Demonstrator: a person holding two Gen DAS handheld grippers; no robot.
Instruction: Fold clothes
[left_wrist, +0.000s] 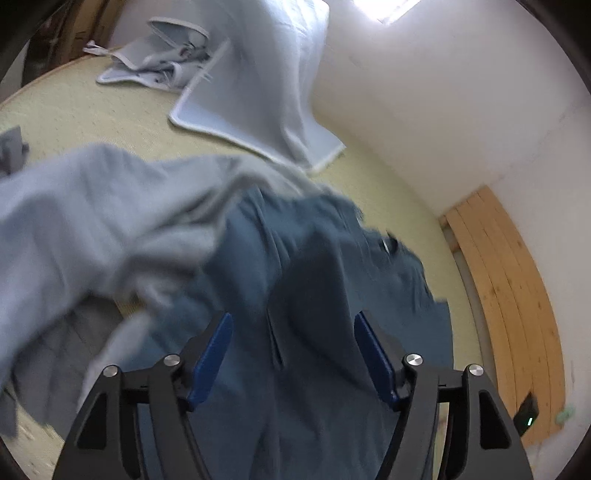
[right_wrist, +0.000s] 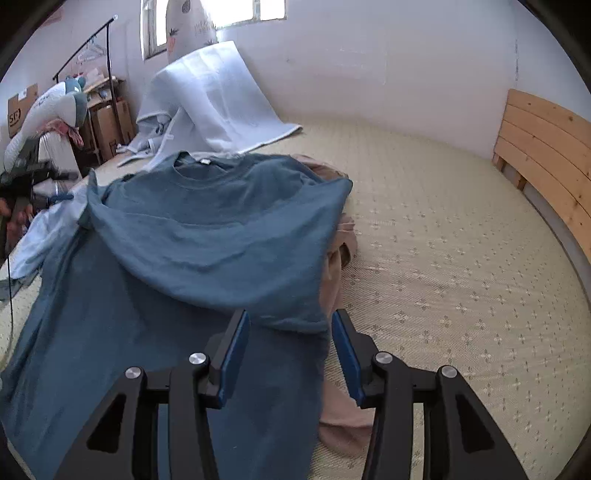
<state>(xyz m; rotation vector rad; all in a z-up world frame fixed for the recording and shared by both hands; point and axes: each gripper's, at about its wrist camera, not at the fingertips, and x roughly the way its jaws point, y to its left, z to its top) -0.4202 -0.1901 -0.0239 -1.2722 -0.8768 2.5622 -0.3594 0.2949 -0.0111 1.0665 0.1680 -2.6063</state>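
T-shirt (right_wrist: 207, 236): teal blue, plain
Garment under it (right_wrist: 338, 280): dusty pink-beige
Second garment (left_wrist: 92, 221): pale grey-blue
Mattress (right_wrist: 443, 258): cream-yellow with small white floral motifs
Blanket (right_wrist: 214, 99): light blue, paler edging
Headboard (right_wrist: 546, 155): light natural wood
Fingers (right_wrist: 232, 358): black with blue pads
Wall (right_wrist: 369, 66): white

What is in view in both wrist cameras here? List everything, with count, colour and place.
T-shirt: one, teal blue, spread on the bed with its top part doubled over.
Pale garment: one, light grey-blue, bunched left of the T-shirt, blurred.
Tan garment: one, pinkish tan, partly under the T-shirt's right edge.
Blanket: one, light blue, propped against the wall.
Bed mat: one, cream, patterned, under everything.
Headboard: one, pale wood, far right.
Clothes rack: one, black, back left.
Cardboard boxes: brown, count unclear, back left.
Left gripper: black with blue pads, open over the T-shirt.
Right gripper: same, open at the T-shirt's folded edge.
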